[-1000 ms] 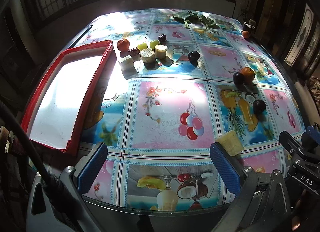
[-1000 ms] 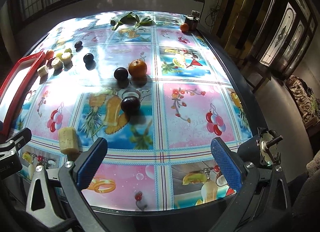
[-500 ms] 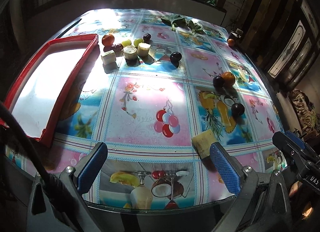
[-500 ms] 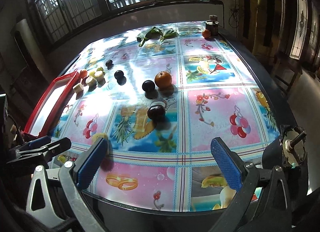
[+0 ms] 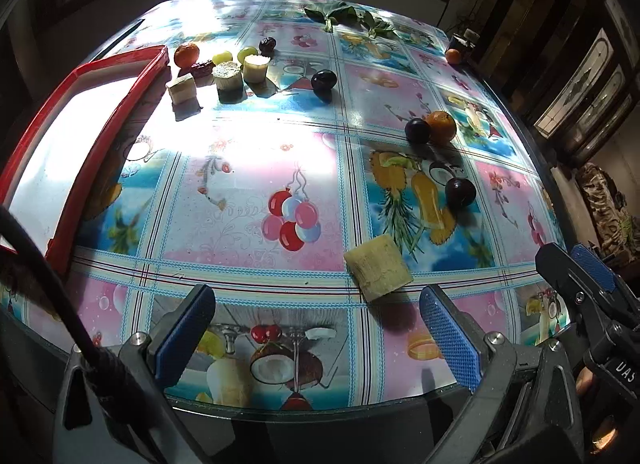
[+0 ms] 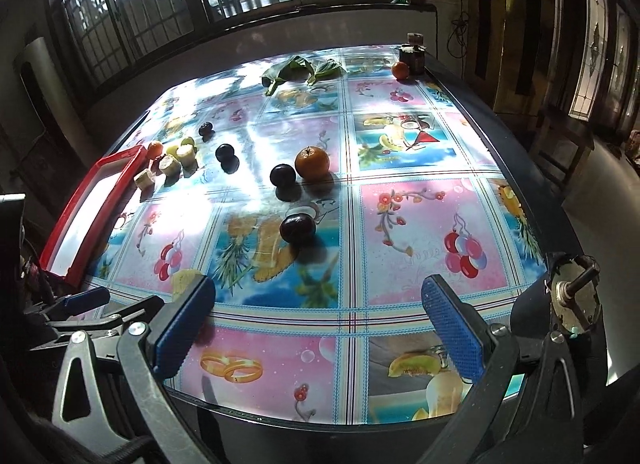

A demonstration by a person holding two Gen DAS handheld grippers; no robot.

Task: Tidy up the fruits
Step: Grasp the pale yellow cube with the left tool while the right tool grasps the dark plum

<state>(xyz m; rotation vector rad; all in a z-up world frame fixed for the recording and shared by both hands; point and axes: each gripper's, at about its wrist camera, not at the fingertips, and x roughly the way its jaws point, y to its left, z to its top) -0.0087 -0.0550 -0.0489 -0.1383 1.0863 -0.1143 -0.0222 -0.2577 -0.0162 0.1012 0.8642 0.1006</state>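
Fruit lies scattered on a picture-print tablecloth. A pale yellow fruit chunk (image 5: 378, 272) rests just ahead of my open left gripper (image 5: 316, 328), close to its right finger. Further off are a dark plum (image 5: 460, 191), another plum (image 5: 417, 130) touching an orange (image 5: 441, 127), and a third plum (image 5: 323, 80). A cluster of cut pieces (image 5: 228, 73), green grapes and an orange (image 5: 186, 54) sits beside the red tray (image 5: 132, 91). My right gripper (image 6: 320, 320) is open and empty, with the near plum (image 6: 297, 228) and orange (image 6: 312, 162) beyond it.
Green leaves (image 6: 300, 67) lie at the far end of the table, with a small orange (image 6: 400, 70) and a dark jar (image 6: 414, 51) at the far right corner. The table's front edge (image 5: 320, 412) runs under both grippers. Barred windows stand behind.
Both grippers have drawn back and risen a little, the views swinging. The yellow chunk now sits left of the left gripper's right finger. No fruit has moved.
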